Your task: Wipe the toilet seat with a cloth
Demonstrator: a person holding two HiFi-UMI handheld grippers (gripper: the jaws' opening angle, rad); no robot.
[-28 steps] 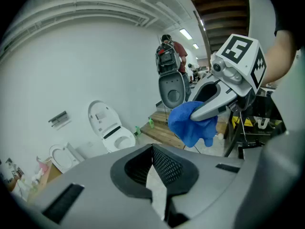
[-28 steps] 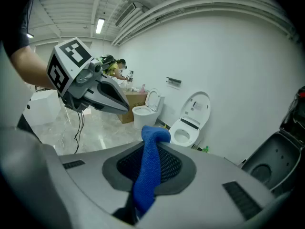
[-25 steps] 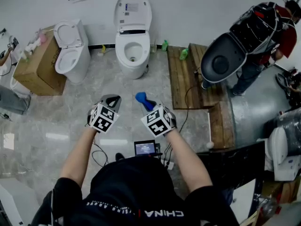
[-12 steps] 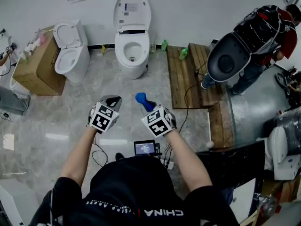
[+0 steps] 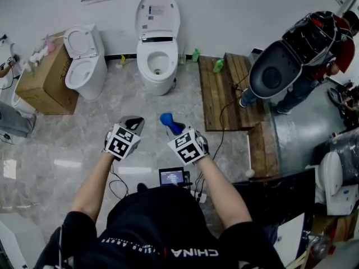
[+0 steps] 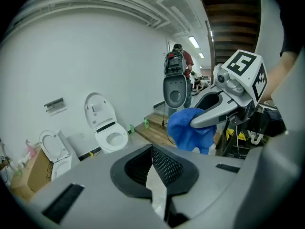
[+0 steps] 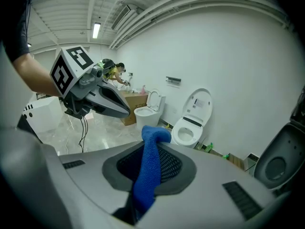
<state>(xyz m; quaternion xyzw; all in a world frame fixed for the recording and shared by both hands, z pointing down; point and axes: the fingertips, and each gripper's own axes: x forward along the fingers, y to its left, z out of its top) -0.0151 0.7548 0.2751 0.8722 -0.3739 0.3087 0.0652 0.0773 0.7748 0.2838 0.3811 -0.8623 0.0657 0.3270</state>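
The right gripper (image 5: 169,121) is clamped on a blue cloth (image 7: 148,168). The cloth runs up between its closed fingers (image 7: 214,194), and the loose top end folds over above them. The left gripper (image 6: 155,187) holds nothing; its fingers (image 6: 90,190) are pressed together with only a thin slit between them. In the head view both grippers are held side by side in front of the person, over the marble floor (image 5: 61,144), with the cloth hanging between the two fingertips.

The white toilet (image 5: 157,72) stands against the far wall, well apart from the grippers. Its lid (image 5: 159,9) is raised and the toilet seat (image 5: 146,58) is down on the bowl. A second white toilet (image 5: 84,66) stands to its left, beside a cardboard box (image 5: 39,86). To the right of the first toilet lie wooden pallets (image 5: 224,94), with a green bottle (image 5: 219,65) on them. Another person (image 5: 320,38) stands at the right edge carrying a dark toilet seat and lid (image 5: 272,72). A small lit screen (image 5: 173,176) sits at the gripper holder's chest.
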